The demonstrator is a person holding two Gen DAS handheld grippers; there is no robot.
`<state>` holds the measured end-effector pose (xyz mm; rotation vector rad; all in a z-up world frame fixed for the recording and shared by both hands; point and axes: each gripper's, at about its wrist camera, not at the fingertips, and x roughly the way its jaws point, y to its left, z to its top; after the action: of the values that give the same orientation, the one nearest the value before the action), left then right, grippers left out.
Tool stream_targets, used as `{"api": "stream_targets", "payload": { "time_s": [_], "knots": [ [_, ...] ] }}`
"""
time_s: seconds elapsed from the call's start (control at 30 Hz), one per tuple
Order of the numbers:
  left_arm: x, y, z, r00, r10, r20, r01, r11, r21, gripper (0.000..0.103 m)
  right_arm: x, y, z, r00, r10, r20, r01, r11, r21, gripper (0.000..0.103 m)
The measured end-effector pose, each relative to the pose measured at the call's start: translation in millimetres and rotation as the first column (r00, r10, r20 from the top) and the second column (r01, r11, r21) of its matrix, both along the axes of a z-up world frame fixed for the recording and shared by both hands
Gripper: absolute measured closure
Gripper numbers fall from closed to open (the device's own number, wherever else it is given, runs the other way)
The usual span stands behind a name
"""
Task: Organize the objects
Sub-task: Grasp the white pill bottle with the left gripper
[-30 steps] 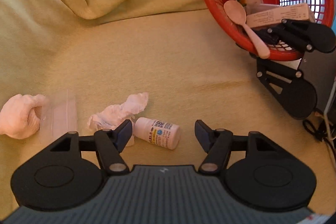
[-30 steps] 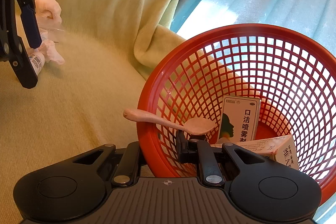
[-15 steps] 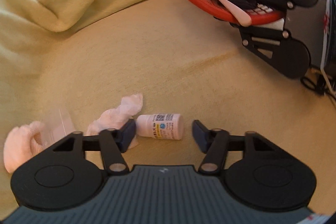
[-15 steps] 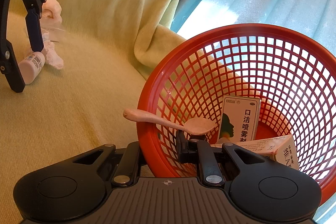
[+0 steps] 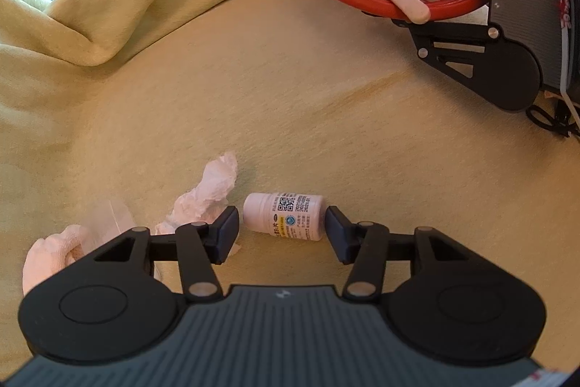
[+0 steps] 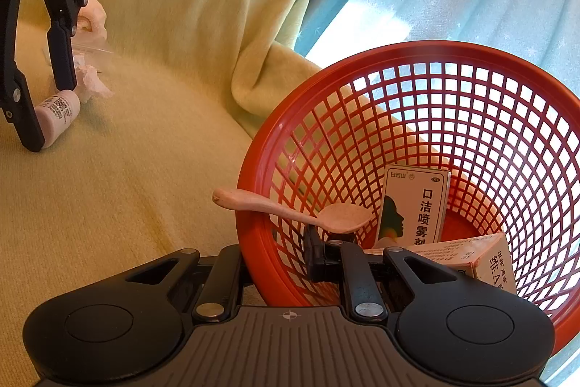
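Red plastic mesh is forming the basket (image 6: 417, 118), which is sitting on a yellow-green blanket (image 5: 290, 89) and showing at about one o'clock in the left wrist view. Inside it, a white medicine box (image 6: 413, 205) with a dark head profile is standing upright against the far wall. A second, longer carton (image 6: 475, 260) is lying tilted at about four o'clock from it. A pale pink spoon (image 6: 301, 211) is resting across the near rim, its bowl inside the basket and its handle sticking out over the blanket toward nine o'clock.

The right gripper (image 6: 279, 260) is clamping the basket's near rim, one finger outside the wall and one inside, its jaws narrow on the plastic.

Well apart from the basket, a small white pill bottle (image 5: 284, 215) is lying on its side on the blanket. The left gripper (image 5: 282, 231) is pointing down over it with a finger at each end of the bottle. A thin gap is showing on both sides, so the pads are not pressing. Its jaws are standing partly spread around the bottle.

A crumpled white tissue (image 5: 208, 194) is lying just beside the bottle's cap end at ten o'clock. A clear plastic bag (image 5: 108, 216) and a pinkish cloth wad (image 5: 50, 256) are lying farther toward nine o'clock.
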<state>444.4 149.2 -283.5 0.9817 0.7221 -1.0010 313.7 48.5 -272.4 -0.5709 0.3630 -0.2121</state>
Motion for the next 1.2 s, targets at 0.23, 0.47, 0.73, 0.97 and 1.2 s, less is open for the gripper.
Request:
{"api": "stream_targets", "payload": {
  "time_s": [0.23,0.47,0.73,0.97,1.2],
  "knots": [
    [0.6,-3.8,-0.1,1.000,-0.003,0.001,0.002,1.000,0.020,0.049,0.6,0.5,0.0,1.000,0.000,-0.001,0.000,1.000,-0.001,0.091],
    [0.0,-8.2,0.1,1.000,-0.009,-0.013,0.010,0.999,0.050,0.055,0.2,0.1,0.1,1.000,0.001,-0.001,-0.001,1.000,-0.001,0.091],
    [-11.6,-9.4,2.7,0.999,-0.034,0.033,0.031,0.995,0.092,0.058,0.3,0.1,0.1,1.000,0.001,-0.002,-0.001,1.000,-0.002,0.091],
    [-22.3,-10.5,13.8,0.996,-0.069,0.063,0.063,0.993,0.097,0.061,0.3,0.1,0.2,1.000,0.001,-0.002,-0.001,1.000,-0.001,0.091],
    [-25.4,-15.2,32.5,0.991,-0.100,0.094,0.092,0.993,0.079,0.061,0.0,-0.2,0.3,1.000,0.001,-0.002,-0.001,1.000,-0.001,0.091]
  ]
}}
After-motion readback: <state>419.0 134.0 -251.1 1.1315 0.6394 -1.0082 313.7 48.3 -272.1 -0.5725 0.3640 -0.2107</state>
